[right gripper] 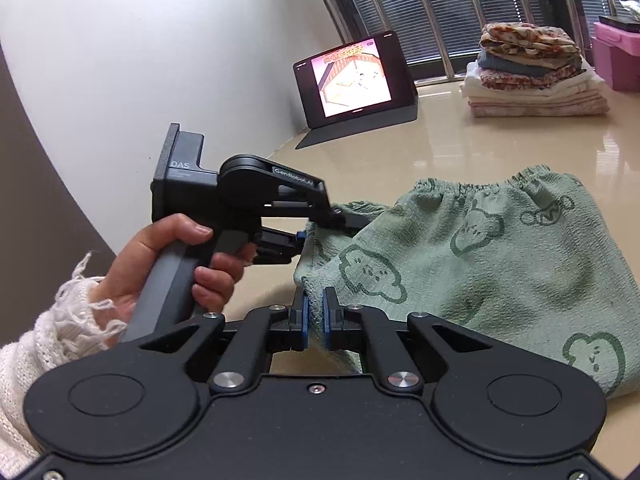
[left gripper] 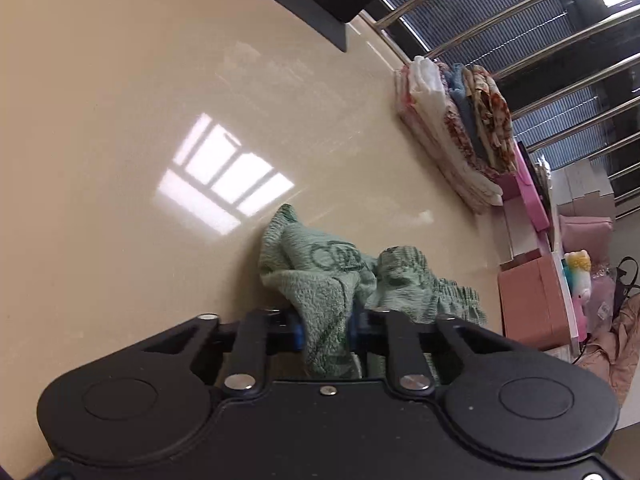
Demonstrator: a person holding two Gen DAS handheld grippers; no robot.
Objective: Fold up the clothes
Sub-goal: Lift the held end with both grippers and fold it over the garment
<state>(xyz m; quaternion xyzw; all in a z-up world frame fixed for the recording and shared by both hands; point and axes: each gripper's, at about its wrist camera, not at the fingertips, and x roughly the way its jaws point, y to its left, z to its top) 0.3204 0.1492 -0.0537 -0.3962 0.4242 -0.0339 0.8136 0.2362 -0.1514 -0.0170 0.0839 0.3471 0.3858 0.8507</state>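
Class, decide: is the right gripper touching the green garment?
Touching. The right wrist view shows the right gripper with its blue pads closed on the green garment's edge.

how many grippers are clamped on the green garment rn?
2. The right gripper pinches the green garment at its near edge; the left gripper holds the same edge slightly farther along, with cloth bunched between its fingers in the left wrist view.
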